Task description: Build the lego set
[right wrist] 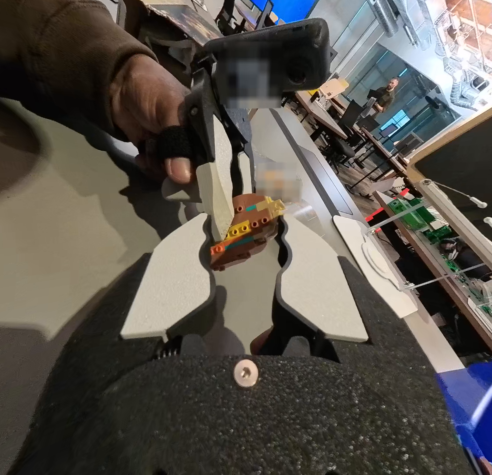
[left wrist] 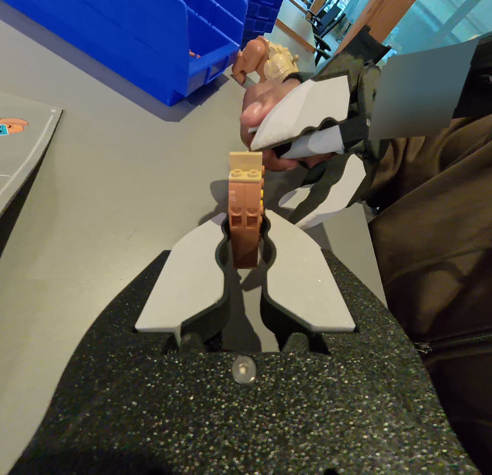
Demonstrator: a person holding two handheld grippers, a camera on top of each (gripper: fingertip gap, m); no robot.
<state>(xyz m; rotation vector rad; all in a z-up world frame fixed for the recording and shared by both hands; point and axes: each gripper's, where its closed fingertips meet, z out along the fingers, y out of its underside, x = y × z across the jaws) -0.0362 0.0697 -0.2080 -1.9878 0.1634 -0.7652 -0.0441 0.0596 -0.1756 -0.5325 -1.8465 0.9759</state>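
1. We're gripping the lego build (left wrist: 244,217) in the left tool (left wrist: 245,232), closed on its lower brown end, so it's standing up off the grey bench (left wrist: 119,185) with its long axis running straight away from the tool.
2. The right tool (right wrist: 242,234) is sitting open, its two grey fingers spread either side of the build with nothing in them. In the left view it's coming in from the right, and one fingertip (left wrist: 257,148) is right at the tan hinged piece (left wrist: 245,161) on the far tip.
3. So the next move, we're guessing, turns on that top end: the right tool is the nearer one to it.
4. Texture-wise: hard glossy plastic, studs showing, brown body with yellow, teal and orange bits on the side. Narrow and tall, so it could twist in the grip if pushed sideways.
5. Finished figures (left wrist: 266,60) are standing by the blue bins (left wrist: 149,36), and a booklet (left wrist: 21,153) is lying off to the left.
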